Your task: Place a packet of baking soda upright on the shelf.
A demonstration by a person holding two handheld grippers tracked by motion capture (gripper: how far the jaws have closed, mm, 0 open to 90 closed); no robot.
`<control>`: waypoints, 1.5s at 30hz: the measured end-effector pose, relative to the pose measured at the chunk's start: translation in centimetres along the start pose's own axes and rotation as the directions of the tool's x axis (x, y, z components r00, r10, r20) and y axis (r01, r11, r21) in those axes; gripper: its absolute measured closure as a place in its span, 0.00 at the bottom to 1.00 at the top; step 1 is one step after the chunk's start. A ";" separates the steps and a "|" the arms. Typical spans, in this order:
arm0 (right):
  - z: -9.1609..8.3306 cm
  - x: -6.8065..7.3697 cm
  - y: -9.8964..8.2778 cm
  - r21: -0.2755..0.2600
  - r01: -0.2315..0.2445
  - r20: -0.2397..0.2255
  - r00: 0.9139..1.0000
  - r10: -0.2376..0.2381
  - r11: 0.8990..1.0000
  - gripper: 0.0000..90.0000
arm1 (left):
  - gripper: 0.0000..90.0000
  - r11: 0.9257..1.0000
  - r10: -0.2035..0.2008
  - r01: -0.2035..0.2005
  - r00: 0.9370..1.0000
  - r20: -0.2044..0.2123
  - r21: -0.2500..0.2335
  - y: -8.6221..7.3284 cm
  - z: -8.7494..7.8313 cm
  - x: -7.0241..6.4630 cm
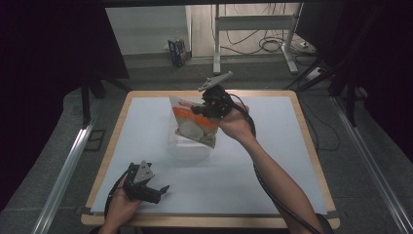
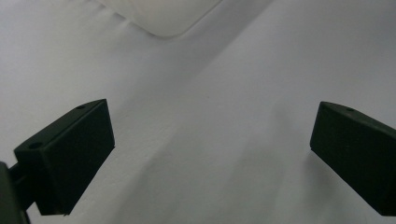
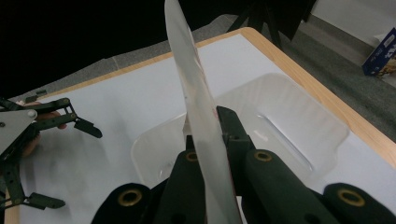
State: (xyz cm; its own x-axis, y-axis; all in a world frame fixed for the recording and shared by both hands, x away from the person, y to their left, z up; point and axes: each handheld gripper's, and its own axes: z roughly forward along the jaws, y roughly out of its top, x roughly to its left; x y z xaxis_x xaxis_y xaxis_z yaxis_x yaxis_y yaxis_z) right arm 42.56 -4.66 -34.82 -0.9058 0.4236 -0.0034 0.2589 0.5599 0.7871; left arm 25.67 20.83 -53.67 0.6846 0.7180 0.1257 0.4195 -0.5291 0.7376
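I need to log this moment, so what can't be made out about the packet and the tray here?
- Packet print: too small in the high view; edge-on in the right gripper view.
- Packet's bottom end: cut off by the lower edge, right gripper view.
- Tray contents: the packet and right tool hide part of it.
- Tray: cut by the top edge, left gripper view.

Right gripper clamped (raised high), left gripper agape.

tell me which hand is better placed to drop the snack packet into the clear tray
Right. The right tongs are shut on the packet, directly over the clear tray. The left tongs rest open and empty near the table's front edge.
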 end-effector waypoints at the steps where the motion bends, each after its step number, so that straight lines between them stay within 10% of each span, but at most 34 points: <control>1: 0.5 0.3 0.2 0.001 -0.001 -0.007 1.000 0.001 1.000 0.98 | 0.00 1.000 -0.004 0.004 1.000 0.001 -0.004 0.0 0.0 0.0; 20: 5.7 0.3 -2.7 0.083 0.005 -0.014 1.000 -0.004 0.997 0.98 | 0.00 1.000 0.001 -0.001 1.000 0.005 0.001 0.0 0.0 -0.1; 40: 6.0 -1.6 -4.2 0.077 -0.014 0.014 1.000 0.013 0.997 0.97 | 0.00 1.000 0.017 -0.017 1.000 0.003 0.020 0.1 0.2 -0.3; 45: 6.2 -1.2 -4.2 0.103 0.017 0.042 0.999 -0.022 0.995 0.84 | 0.00 0.999 0.021 -0.021 1.000 0.003 0.025 0.1 0.3 -0.4</control>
State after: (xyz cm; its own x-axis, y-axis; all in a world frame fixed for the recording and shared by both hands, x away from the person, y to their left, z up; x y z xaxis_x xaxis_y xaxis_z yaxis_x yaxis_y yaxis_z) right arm 44.63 -3.06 -41.94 -0.8965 0.4407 -0.0461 0.2763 0.6373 0.7194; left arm 25.63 20.41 -53.86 0.6949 0.7054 0.1396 0.4197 -0.5556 0.7178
